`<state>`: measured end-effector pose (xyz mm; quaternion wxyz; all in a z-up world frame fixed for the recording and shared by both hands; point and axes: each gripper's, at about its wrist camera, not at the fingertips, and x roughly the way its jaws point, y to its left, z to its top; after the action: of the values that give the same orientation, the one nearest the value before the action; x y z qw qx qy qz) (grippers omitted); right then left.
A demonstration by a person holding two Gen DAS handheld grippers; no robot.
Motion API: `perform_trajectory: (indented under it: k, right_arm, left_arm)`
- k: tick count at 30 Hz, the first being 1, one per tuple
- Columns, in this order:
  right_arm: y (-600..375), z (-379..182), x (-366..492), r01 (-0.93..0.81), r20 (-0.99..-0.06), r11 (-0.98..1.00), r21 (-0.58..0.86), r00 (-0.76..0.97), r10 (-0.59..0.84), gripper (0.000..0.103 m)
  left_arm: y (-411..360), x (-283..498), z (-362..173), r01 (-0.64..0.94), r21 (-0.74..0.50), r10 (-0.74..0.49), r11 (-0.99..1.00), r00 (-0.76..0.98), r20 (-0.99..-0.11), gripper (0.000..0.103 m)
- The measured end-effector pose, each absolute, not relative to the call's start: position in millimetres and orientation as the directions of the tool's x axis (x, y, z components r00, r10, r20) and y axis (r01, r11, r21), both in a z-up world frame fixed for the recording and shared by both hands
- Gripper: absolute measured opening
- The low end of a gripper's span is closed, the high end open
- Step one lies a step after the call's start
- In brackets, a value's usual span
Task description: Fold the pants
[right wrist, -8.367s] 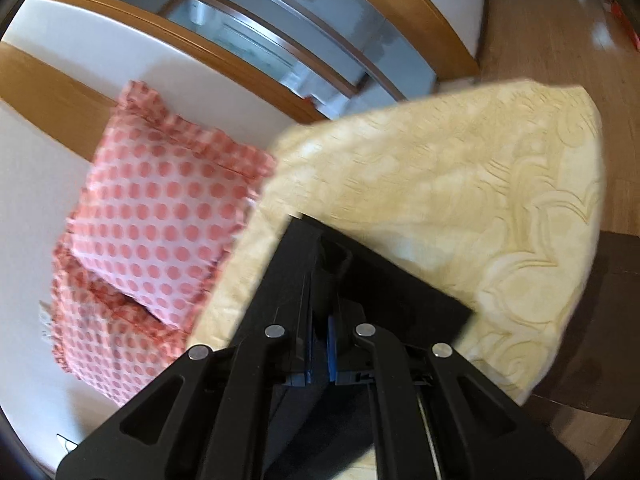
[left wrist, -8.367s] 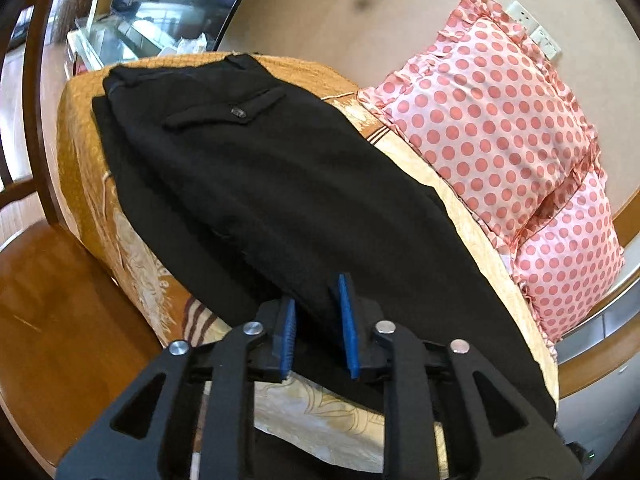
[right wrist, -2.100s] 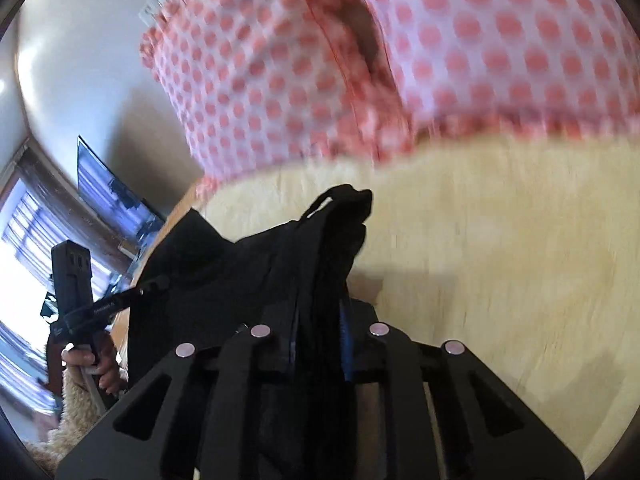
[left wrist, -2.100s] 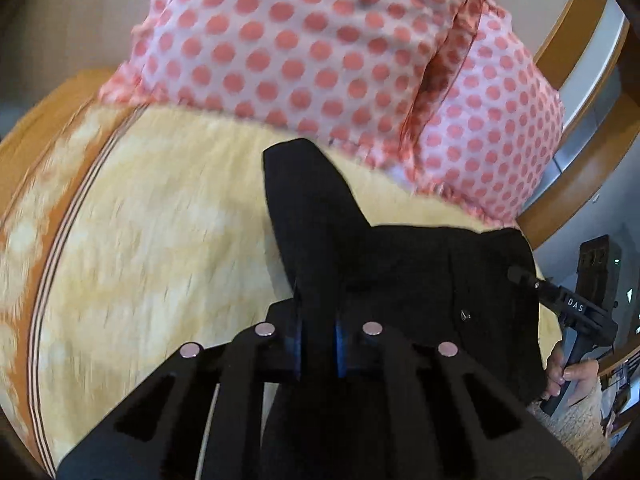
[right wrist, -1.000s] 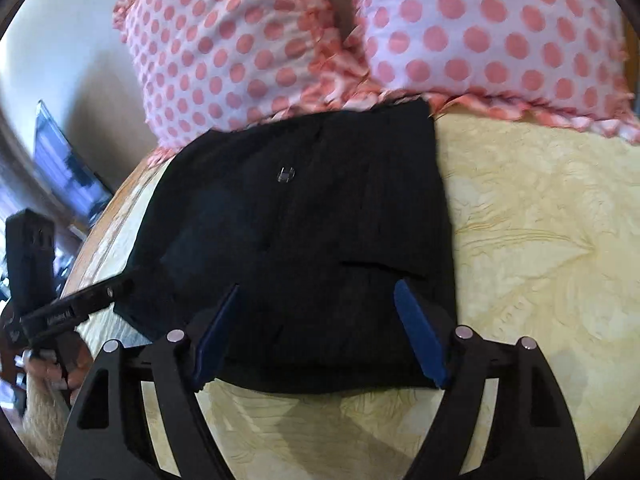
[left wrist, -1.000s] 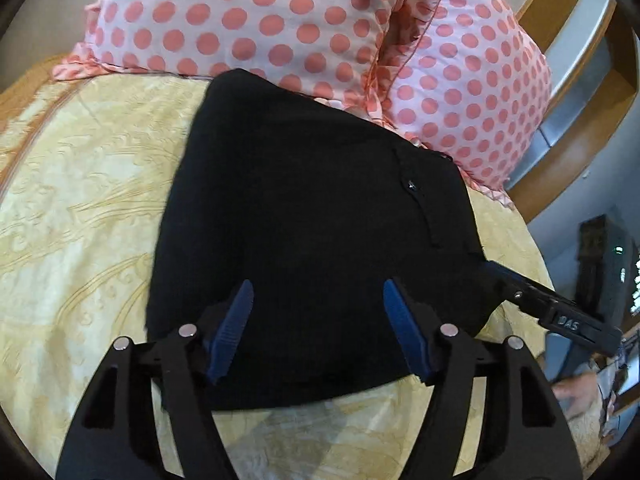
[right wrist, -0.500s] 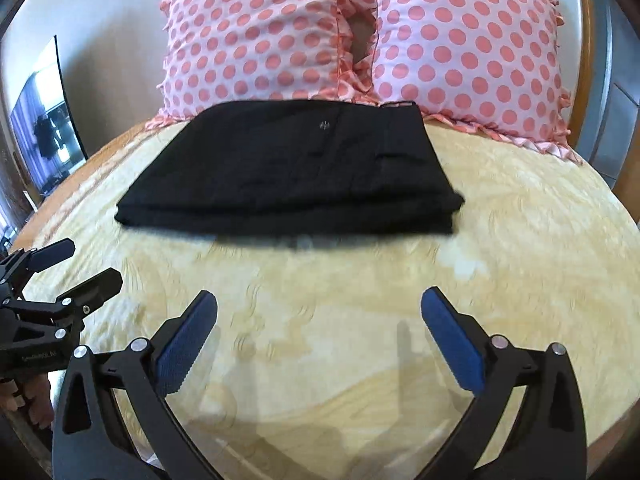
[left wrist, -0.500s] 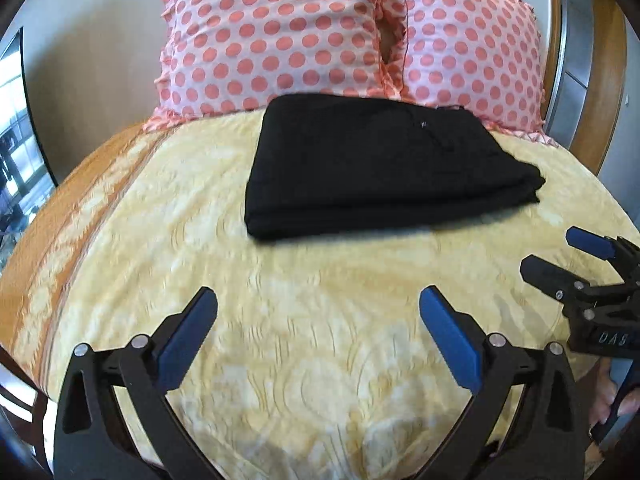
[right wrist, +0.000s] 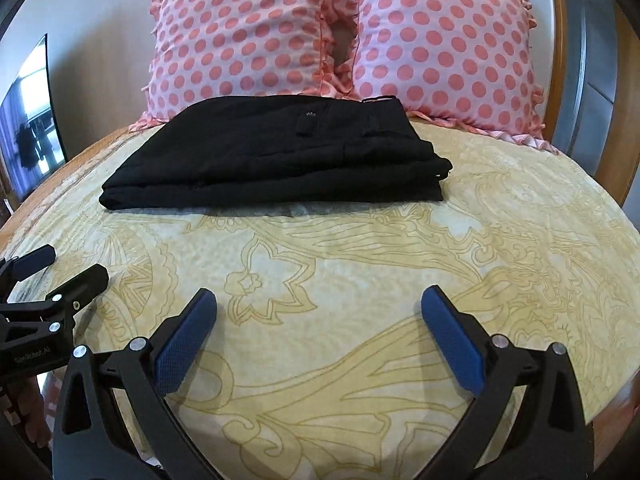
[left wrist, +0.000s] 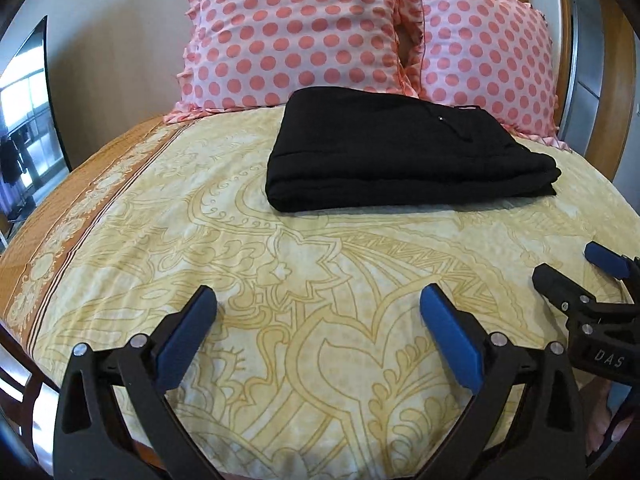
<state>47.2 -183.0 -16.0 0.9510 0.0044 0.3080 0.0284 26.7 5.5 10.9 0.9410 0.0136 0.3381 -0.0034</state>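
Black pants [left wrist: 404, 160] folded into a flat, layered rectangle, lying on the yellow patterned bedspread [left wrist: 304, 280] well ahead of both sets of jaws, far edge touching or just in front of the two pink polka-dot pillows [left wrist: 296, 32]. Edges stacked fairly evenly; small button and pocket flap facing up; slight step in the layers at the right-hand end in the right wrist view [right wrist: 276, 160]. Folding apparently complete, nothing obvious left beyond perhaps a tidy of that end. Left gripper [left wrist: 316, 332] low and near the foot of the bed, jaws wide apart, nothing between them, only bare bedspread. Right gripper [right wrist: 318, 332] likewise, jaws spread and empty, well apart from the pants. Each gripper visible at the edge of the other's view, side by side. Dark TV screen [left wrist: 24, 112] off to the left.
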Motion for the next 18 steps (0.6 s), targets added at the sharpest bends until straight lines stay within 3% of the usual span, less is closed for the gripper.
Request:
perform_trajectory:
  k: [18]
  right_arm:
    - [-184.2, -17.4, 45.2, -0.052, -0.575, 0.998, 0.026, 0.816, 0.057, 0.102]
  left_arm:
    - [7.2, 27.3, 11.4, 0.015, 0.024, 0.004, 1.0, 0.775, -0.631, 0.101]
